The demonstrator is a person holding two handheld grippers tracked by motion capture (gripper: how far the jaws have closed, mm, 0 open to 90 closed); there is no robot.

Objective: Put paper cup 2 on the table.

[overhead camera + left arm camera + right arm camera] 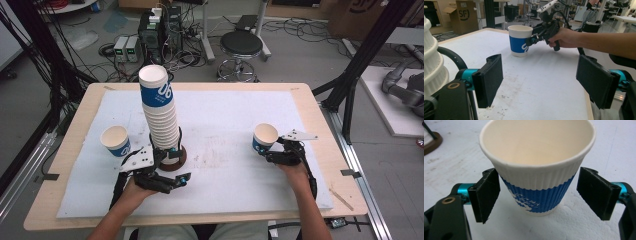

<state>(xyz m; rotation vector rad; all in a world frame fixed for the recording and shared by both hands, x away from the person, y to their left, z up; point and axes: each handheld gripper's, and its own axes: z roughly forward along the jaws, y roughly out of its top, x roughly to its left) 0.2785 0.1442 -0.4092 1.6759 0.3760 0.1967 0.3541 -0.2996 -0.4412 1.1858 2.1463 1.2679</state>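
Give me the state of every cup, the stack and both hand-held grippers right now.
Right cup: upright, empty, between open jaws.
Left cup: upright, empty, standing alone.
Cup stack: tall, leaning slightly, on a brown base.
Right hand-held gripper: open around the cup.
Left hand-held gripper: open, holding nothing, beside the stack.
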